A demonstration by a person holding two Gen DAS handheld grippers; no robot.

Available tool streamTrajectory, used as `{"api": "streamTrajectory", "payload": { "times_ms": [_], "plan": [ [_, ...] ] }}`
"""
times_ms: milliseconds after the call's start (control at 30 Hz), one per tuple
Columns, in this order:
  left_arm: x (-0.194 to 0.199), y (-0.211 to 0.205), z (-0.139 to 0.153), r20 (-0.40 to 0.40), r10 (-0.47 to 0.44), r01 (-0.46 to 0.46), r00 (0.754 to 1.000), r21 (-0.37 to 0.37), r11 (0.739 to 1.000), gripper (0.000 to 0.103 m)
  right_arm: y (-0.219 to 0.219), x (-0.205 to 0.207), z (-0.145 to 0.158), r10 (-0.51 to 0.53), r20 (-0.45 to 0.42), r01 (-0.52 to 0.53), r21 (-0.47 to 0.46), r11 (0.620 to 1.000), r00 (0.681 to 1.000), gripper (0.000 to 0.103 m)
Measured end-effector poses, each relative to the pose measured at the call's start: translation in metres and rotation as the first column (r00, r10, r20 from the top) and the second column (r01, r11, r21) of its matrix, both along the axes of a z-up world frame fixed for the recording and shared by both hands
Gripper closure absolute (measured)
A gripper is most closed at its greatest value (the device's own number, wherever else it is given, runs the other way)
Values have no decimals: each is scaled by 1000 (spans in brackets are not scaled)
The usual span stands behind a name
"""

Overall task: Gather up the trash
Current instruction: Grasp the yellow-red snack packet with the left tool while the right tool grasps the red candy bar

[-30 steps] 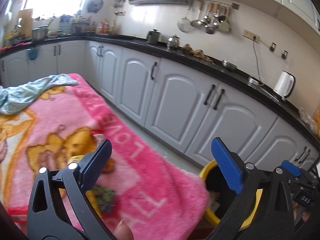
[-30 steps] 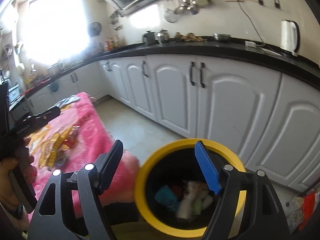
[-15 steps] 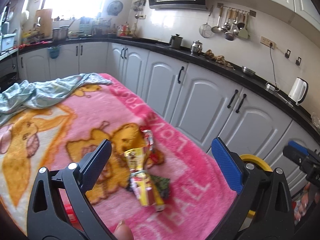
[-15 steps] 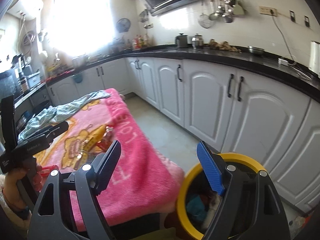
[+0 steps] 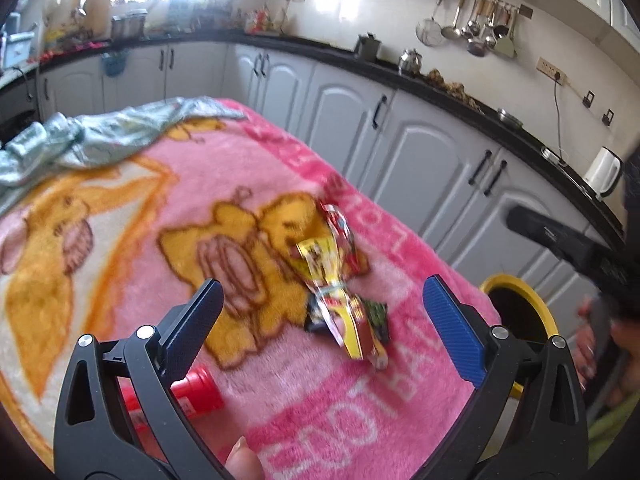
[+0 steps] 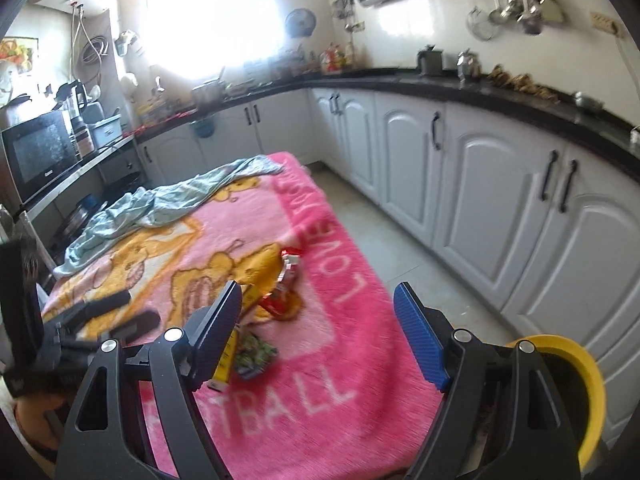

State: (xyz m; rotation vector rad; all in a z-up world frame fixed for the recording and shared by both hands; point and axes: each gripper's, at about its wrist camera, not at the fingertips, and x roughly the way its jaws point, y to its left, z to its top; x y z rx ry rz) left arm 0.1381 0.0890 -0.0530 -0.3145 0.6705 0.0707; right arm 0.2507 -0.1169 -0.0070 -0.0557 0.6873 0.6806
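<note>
Yellow-red snack wrapper [image 5: 334, 280] lies crumpled on the pink blanket [image 5: 168, 200] covering my table, near the edge facing the cabinets. A small dark green packet [image 5: 376, 314] sits touching its near end, partly under it. From the right view the same pile reads as a red wrapper [image 6: 286, 280] farther out and the green packet [image 6: 256, 354] closer in, with a yellow strip [image 6: 226, 360] half hidden behind my left-hand finger.

My left tongs [image 5: 320, 316] are spread wide, nothing between them, hovering over the wrapper pile; no contact. My right tongs [image 6: 318, 332] are also wide apart and empty, above the blanket just past the packets.

A red cylinder with a cap [image 5: 192, 392] lies on the blanket behind the left tongs' left finger, mostly blocked by it; only the left view shows it. A crumpled pale green cloth [image 5: 100, 136] is at the far end of the blanket, well apart from the trash.

The yellow-rimmed bin [image 5: 516, 292] stands on the floor just beside the table's corner. The left view shows its dark opening; the right view shows only a piece of rim [image 6: 580, 384] behind the right finger. Contents not visible.

White cabinets [image 6: 500, 200] and a black countertop run along the far side, a floor gap between them and the table. Only the right view shows the microwave [image 6: 38, 152]; only the left view shows the white kettle [image 5: 604, 170].
</note>
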Motion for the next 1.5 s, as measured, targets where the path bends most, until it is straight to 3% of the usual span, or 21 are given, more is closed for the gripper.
{"api": "streamTrajectory", "payload": {
  "times_ms": [100,300,500,667,933,1500],
  "plan": [
    [2,-5,-11,-32,-41,39,999,-39,998,25,17,19,-10,24,-52,-25,-9,1000,998,28],
    [18,-21,-39,-127,-100,90,987,-88,992,42,54,55,-36,62,-153,-70,-48,996,986,41],
    [27,-17,-58,-175,-87,67,981,-117,991,77,89,84,-67,81,-269,-100,-56,993,960,52],
    [25,-15,-60,-169,-106,85,980,-130,988,80,114,99,-89,79,-322,-111,-81,991,944,60],
    [18,-15,-53,-154,-136,114,979,-142,983,83,127,123,-112,28,-418,-70,-86,994,908,90],
    [6,-45,-20,-80,-213,205,974,-99,974,85,10,83,-40,1,-312,33,102,994,950,91]
  ]
}}
